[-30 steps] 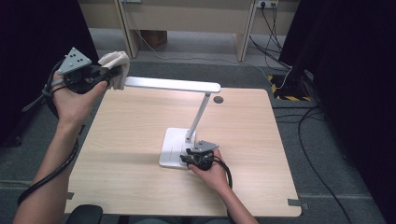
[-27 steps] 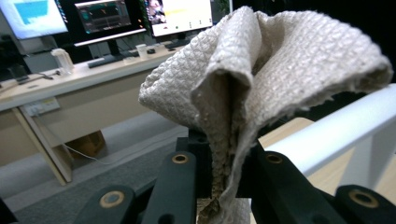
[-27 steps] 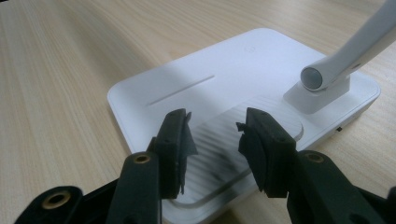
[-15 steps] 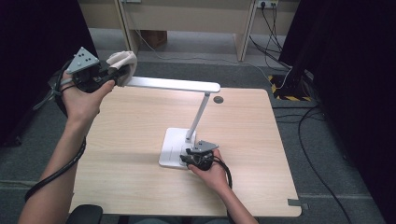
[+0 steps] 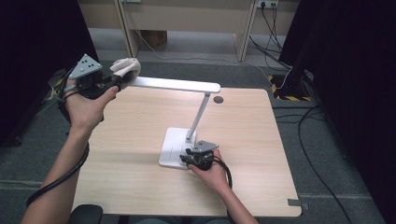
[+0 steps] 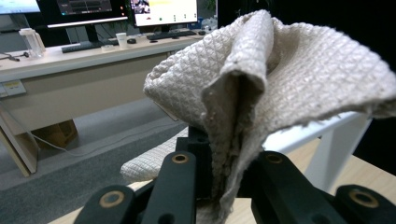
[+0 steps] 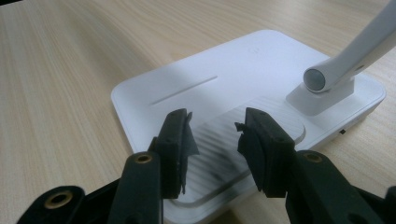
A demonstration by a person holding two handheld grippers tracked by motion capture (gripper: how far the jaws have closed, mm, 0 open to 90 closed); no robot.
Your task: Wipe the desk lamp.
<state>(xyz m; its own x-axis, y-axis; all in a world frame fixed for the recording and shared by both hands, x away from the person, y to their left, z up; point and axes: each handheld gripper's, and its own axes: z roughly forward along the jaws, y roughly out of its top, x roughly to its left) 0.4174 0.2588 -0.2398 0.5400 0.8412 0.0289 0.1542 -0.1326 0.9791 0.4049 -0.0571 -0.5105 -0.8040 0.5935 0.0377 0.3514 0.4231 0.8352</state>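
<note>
A white desk lamp stands mid-table, its flat base toward the front and its long head reaching left above the table. My left gripper is raised at the head's left end, shut on a beige quilted cloth. In the left gripper view the cloth bunches up out of the jaws, with the lamp head just behind it. My right gripper rests on the base's front right corner. Its fingertips stand apart over the ribbed panel of the base, with nothing between them.
The wooden table has a round cable hole behind the lamp. The lamp's slanted arm rises from the base. Wooden desks and cables on the grey floor lie beyond the far edge, and black curtains hang on both sides.
My left gripper has shifted slightly right with the cloth, bringing it to the end of the lamp head. The right gripper has stayed on the base.
</note>
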